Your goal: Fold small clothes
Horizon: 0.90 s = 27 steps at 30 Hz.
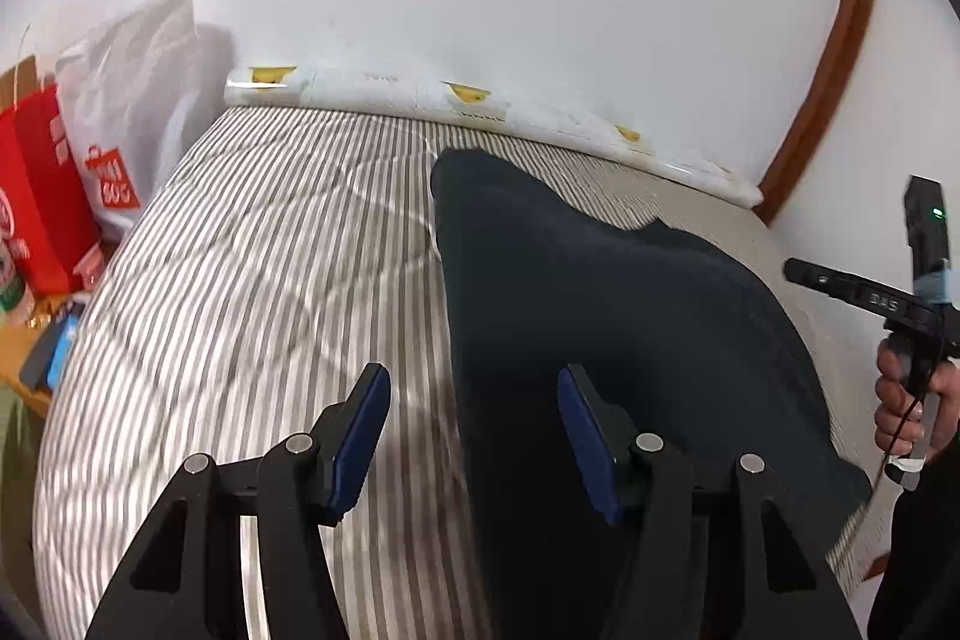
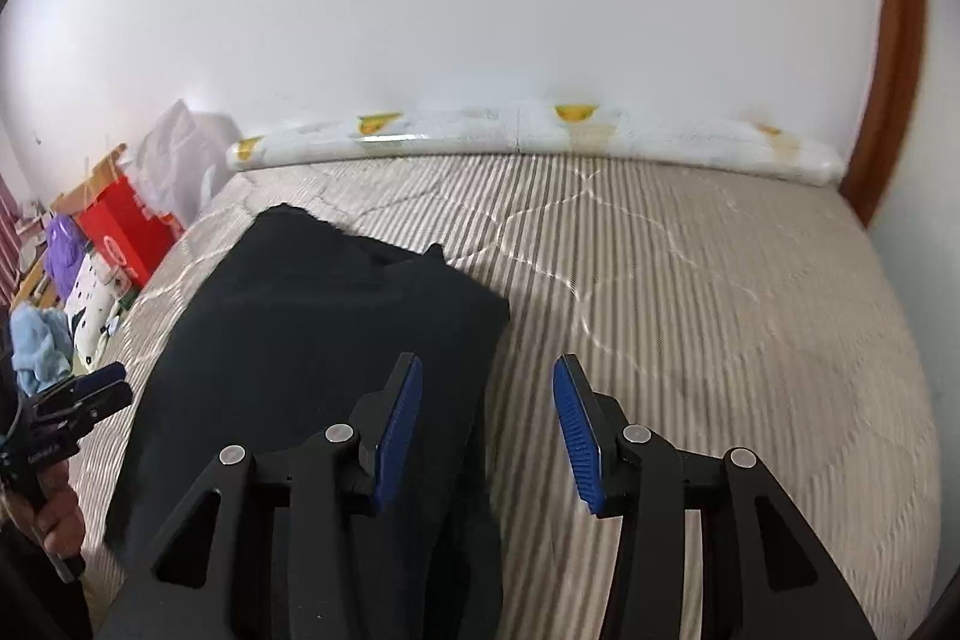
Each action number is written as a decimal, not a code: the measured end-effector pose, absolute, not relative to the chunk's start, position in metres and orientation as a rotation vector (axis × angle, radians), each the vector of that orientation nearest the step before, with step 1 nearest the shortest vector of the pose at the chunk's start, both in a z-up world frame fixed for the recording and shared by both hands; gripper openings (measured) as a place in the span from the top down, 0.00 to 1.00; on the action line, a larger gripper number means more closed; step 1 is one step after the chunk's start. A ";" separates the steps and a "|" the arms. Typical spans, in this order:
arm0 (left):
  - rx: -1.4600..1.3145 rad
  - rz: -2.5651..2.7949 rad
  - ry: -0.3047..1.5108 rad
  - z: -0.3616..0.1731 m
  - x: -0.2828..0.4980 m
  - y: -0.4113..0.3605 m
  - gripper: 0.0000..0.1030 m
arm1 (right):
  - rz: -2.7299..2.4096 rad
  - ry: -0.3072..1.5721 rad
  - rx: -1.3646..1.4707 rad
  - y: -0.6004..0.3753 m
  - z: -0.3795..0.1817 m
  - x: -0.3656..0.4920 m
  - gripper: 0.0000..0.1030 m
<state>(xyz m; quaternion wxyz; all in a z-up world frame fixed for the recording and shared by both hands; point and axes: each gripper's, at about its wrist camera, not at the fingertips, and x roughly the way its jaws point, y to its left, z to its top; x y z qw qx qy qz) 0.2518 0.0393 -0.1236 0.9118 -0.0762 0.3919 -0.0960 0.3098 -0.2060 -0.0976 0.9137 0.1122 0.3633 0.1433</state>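
A dark navy garment point(image 1: 600, 316) lies flat on the striped bed; it also shows in the right wrist view point(image 2: 312, 340). My left gripper point(image 1: 474, 400) is open and empty, hovering over the garment's left edge, one finger over the stripes and one over the cloth. My right gripper point(image 2: 486, 394) is open and empty above the garment's right edge. The right gripper also shows at the right of the left wrist view point(image 1: 864, 292). The left gripper shows at the left edge of the right wrist view point(image 2: 84, 394).
The striped mattress point(image 2: 690, 292) runs to a white wall with a long white printed bolster point(image 2: 540, 136) along its far edge. A red bag point(image 1: 36, 196) and a white bag point(image 1: 132, 100) stand left of the bed. Soft items point(image 2: 66, 280) sit beside it.
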 end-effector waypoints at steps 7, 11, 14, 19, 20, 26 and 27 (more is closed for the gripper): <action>-0.101 -0.225 0.840 -0.134 0.299 0.020 0.45 | 0.384 0.861 0.328 -0.184 -0.130 0.383 0.57; -0.093 -0.235 0.857 -0.143 0.313 0.015 0.44 | 0.426 0.723 0.266 -0.175 -0.116 0.376 0.90; -0.095 -0.247 0.864 -0.146 0.315 0.012 0.44 | 0.407 0.645 0.345 -0.196 -0.115 0.371 0.91; -0.072 -0.243 0.868 -0.146 0.318 0.006 0.44 | 0.374 0.744 0.311 -0.186 -0.140 0.386 0.90; -0.068 -0.241 0.866 -0.146 0.318 0.006 0.44 | 0.369 0.744 0.311 -0.187 -0.138 0.385 0.89; -0.064 -0.222 0.865 -0.144 0.311 0.006 0.45 | 0.315 0.735 0.278 -0.205 -0.114 0.355 0.79; -0.066 -0.220 0.865 -0.143 0.309 0.006 0.45 | 0.310 0.734 0.262 -0.206 -0.110 0.348 0.79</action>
